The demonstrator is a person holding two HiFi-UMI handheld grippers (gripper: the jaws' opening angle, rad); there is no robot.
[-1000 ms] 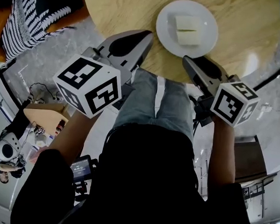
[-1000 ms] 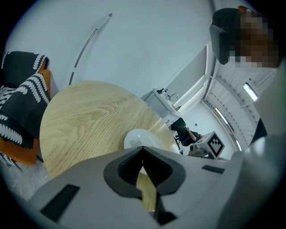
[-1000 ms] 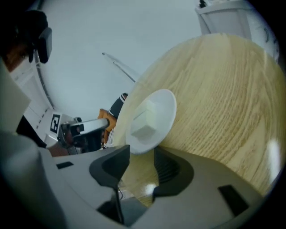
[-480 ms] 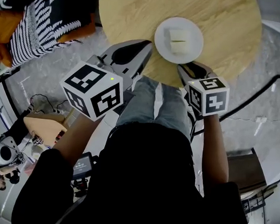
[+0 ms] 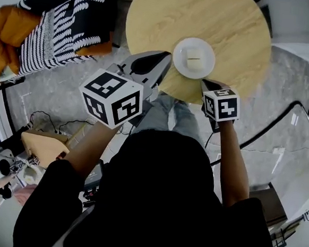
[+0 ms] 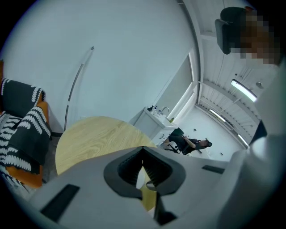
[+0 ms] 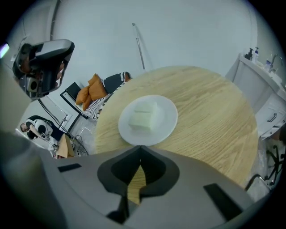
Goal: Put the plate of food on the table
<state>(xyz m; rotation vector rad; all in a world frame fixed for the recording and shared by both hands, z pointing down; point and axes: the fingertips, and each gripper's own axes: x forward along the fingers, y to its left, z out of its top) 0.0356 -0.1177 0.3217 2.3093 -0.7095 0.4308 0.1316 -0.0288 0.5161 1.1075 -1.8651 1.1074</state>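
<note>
A white plate (image 5: 180, 49) with pale blocks of food (image 5: 194, 58) rests on the round wooden table (image 5: 168, 15), near its front edge. My right gripper (image 5: 206, 83) is just short of the plate, over the table's edge. It is shut with nothing between its fingers. In the right gripper view the plate (image 7: 168, 115) and food (image 7: 144, 116) lie beyond the closed tips (image 7: 140, 150). My left gripper (image 5: 164, 55) hovers left of the plate, apart from it, also shut and empty. In the left gripper view the gripper (image 6: 143, 149) points over the table (image 6: 94, 138).
A sofa with a black-and-white striped throw (image 5: 61, 22) and orange cushions stands left of the table. A white cabinet (image 5: 306, 25) is at the far right. A black cable (image 5: 283, 117) runs over the marble floor. A cardboard box (image 5: 44, 141) sits at lower left.
The view has risen and pulled back, so table and plate look smaller. Both grippers have drawn back towards the table's edge. The plate stays where it was on the table.
</note>
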